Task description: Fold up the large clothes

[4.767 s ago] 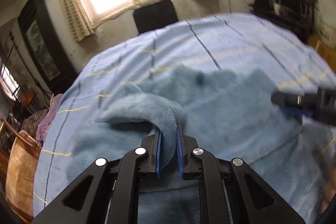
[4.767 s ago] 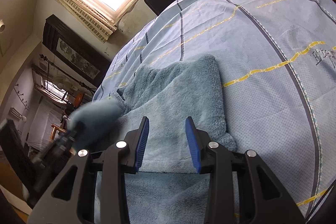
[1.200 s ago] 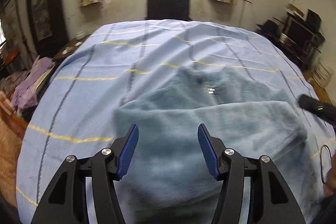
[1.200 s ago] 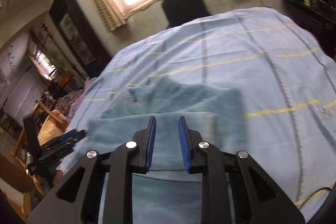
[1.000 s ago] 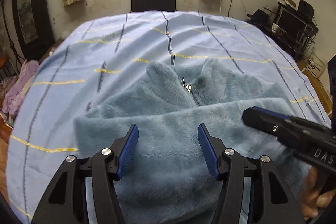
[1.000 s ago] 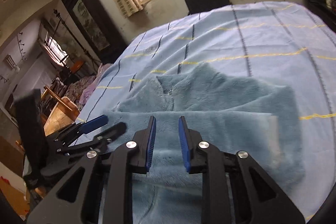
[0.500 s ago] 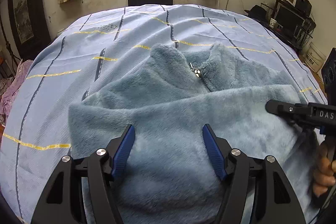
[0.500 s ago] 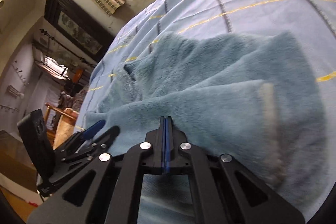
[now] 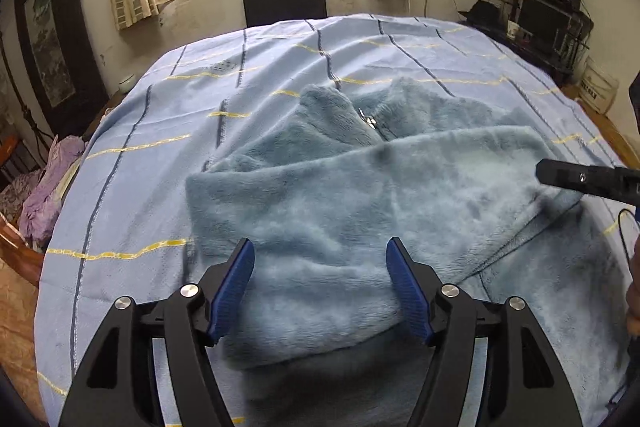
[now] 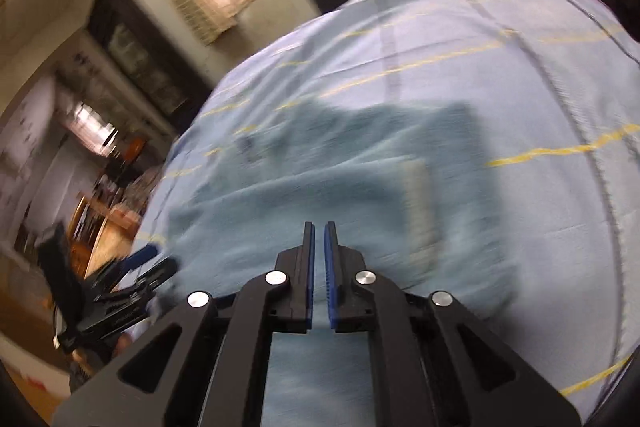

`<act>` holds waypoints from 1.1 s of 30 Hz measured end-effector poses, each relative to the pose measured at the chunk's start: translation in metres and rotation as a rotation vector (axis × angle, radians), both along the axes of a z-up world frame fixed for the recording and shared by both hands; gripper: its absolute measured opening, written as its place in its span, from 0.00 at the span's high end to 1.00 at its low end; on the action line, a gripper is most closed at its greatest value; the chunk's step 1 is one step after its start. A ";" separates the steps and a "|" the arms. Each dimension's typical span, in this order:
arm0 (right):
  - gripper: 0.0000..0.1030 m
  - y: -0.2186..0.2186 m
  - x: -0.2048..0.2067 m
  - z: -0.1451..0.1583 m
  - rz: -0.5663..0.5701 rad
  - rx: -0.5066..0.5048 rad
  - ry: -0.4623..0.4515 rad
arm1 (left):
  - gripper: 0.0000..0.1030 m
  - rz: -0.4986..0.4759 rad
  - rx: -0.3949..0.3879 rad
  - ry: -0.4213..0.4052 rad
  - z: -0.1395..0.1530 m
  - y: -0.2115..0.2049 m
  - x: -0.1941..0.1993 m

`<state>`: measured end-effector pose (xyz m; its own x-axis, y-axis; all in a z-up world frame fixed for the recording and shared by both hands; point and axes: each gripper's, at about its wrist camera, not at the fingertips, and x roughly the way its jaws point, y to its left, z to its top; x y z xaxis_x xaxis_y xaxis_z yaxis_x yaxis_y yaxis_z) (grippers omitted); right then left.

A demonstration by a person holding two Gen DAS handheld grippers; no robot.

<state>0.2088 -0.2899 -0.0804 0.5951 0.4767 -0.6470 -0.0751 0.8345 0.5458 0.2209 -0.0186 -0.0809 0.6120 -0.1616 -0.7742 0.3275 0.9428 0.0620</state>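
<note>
Folding the blue fleece jacket lying on the striped tablecloth seems midway: left gripper gapes wide above its near fold, right gripper is parting narrowly, empty, so regrasping comes next.

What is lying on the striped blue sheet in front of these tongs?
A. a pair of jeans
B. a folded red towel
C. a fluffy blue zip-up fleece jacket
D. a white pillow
C: a fluffy blue fleece jacket with a metal zipper pull at its collar lies partly folded on the striped sheet.
</note>
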 end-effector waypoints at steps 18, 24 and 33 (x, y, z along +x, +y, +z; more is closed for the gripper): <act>1.00 -0.011 -0.003 -0.035 0.022 0.089 0.116 | 0.26 0.019 -0.071 0.039 -0.007 0.023 -0.008; 0.94 -0.061 -0.054 -0.014 -0.098 0.017 0.065 | 0.26 0.075 -0.125 0.027 0.010 0.061 -0.041; 0.64 -0.074 -0.139 -0.009 -0.080 -0.028 0.026 | 0.26 0.075 -0.198 0.100 -0.003 0.093 -0.094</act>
